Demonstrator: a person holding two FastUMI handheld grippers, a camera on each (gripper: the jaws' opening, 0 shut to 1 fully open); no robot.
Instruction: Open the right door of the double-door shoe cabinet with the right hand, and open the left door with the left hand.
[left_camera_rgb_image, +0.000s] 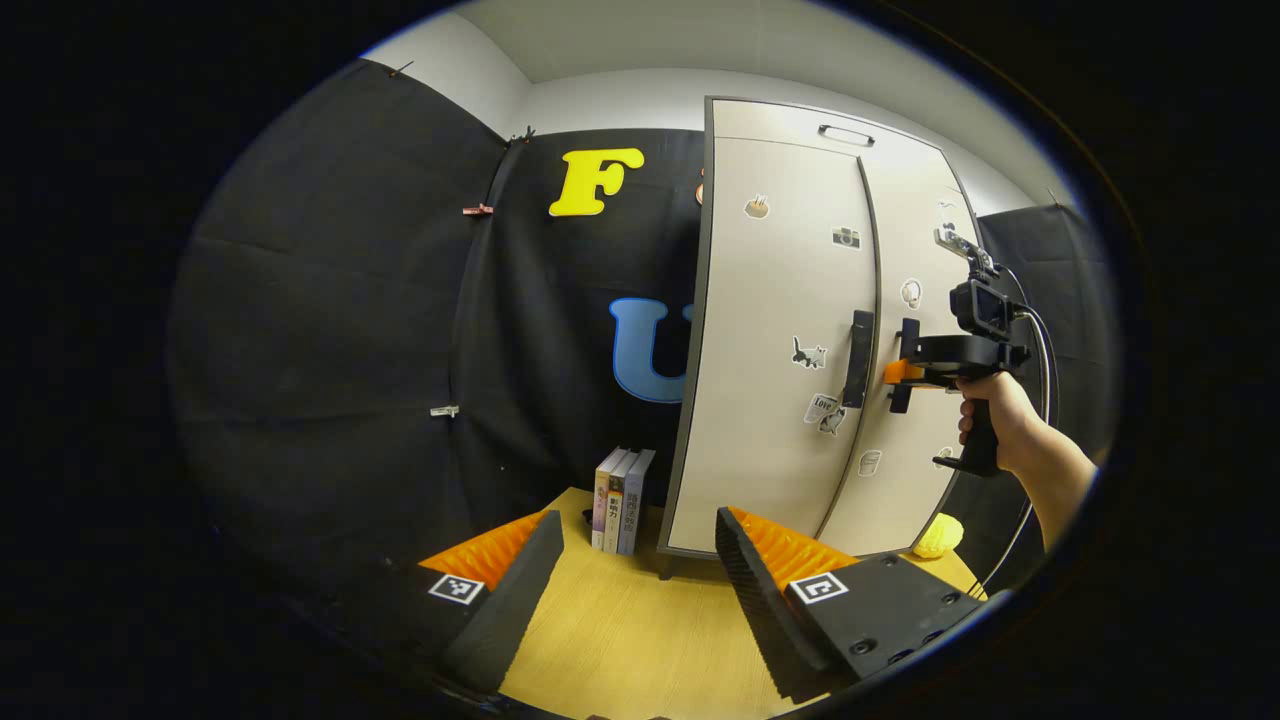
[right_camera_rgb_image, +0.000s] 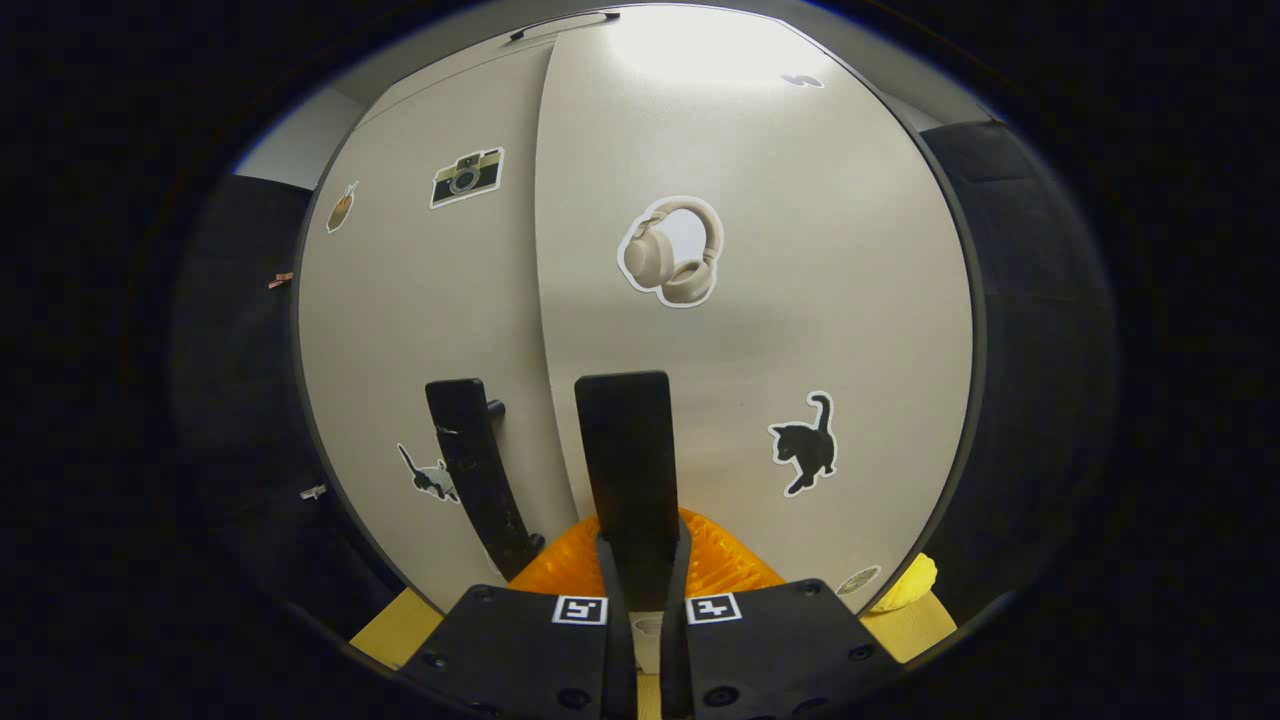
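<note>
Black cloth walls close in a booth around a light wooden tabletop (left_camera_rgb_image: 640, 620), on which a tall beige double-door shoe cabinet (left_camera_rgb_image: 790, 330) stands, dotted with stickers (a camera, cats, headphones). In the left gripper view the cabinet sits at about two o'clock, both doors looking shut. A small row of upright books (left_camera_rgb_image: 622, 500) stands just beside its lower left corner, and a yellow knobbly object (left_camera_rgb_image: 938, 537) lies at its lower right. The left gripper (left_camera_rgb_image: 640, 545) hovers over the tabletop, fingers spread wide with nothing between them. The right gripper (right_camera_rgb_image: 640, 560), held by a hand (left_camera_rgb_image: 990, 420), has its fingers closed on the right door's black vertical bar handle (right_camera_rgb_image: 628, 450). The left door's matching black handle (right_camera_rgb_image: 475, 470) hangs just beside it at nine o'clock.
</note>
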